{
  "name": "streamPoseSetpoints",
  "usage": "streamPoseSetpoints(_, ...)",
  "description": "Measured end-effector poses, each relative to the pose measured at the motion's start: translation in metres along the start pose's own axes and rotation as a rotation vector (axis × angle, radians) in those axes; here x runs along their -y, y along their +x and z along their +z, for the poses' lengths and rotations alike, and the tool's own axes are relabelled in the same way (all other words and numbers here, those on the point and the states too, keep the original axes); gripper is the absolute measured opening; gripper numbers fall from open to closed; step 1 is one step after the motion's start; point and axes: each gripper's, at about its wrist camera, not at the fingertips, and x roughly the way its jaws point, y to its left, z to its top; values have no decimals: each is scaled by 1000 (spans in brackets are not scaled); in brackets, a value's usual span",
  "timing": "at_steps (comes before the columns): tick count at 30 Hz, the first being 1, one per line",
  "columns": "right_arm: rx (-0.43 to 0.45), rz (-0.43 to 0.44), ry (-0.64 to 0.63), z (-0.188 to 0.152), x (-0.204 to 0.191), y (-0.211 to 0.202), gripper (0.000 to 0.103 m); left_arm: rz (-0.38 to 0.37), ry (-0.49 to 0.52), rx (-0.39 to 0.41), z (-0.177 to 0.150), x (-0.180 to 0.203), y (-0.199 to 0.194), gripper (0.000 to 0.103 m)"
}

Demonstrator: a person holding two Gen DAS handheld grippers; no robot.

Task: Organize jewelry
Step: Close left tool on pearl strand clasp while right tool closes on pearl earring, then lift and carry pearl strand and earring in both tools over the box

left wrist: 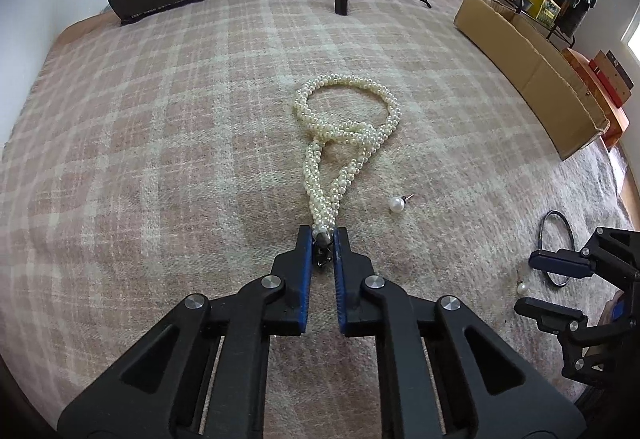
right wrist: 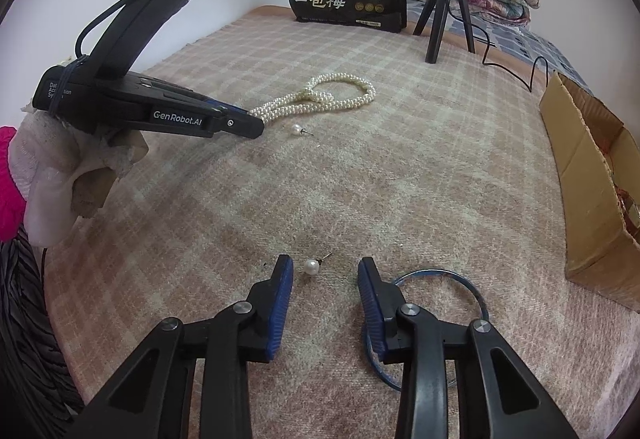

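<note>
I have my left gripper [left wrist: 322, 239] pinched shut on the clasp end of the long rope of small white pearl beads [left wrist: 347, 127], a necklace lying in a loose knotted loop on the pink and cream checked blanket [left wrist: 160, 127] that covers the bed. I took it by the near end because that is the narrow, firm part where the twisted strands come together; caught there, I judge the whole rope should trail after in one piece and not bunch up.

My right gripper [right wrist: 324, 271] hangs half open just above the blanket, holding nothing. A single white pearl stud earring [right wrist: 311, 267] lies between its blue pads [right wrist: 280, 303], nearer the left one, its post pointing away from me. I keep the jaws apart because such a small round thing needs the pads squared on both sides before I close, or it could roll or flick aside.

A thin dark blue bangle ring [right wrist: 476, 291] lies flat under and beside my right finger, apart from the stud. A second pearl stud earring [left wrist: 396, 204] rests near the necklace's near end, not touching it. The open brown cardboard box [right wrist: 592, 175] stands along the right edge of the bed, well apart from the jewellery; it seems the likely place for all of it.
</note>
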Motion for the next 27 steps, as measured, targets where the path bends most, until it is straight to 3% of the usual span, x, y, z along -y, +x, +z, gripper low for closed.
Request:
streamPoseSetpoints(7,-10,9,-14,3,-5,6,26,-2,-4,0,0,0,1,8)
streamPoseSetpoints(13,-12,-4,-23,4,-7,6,9,1,1,4,0,1,0,8)
streamPoseSetpoints(27,46,-1,-23,13,-12,-20,8,-52,-53,96,13,-2,-44,7)
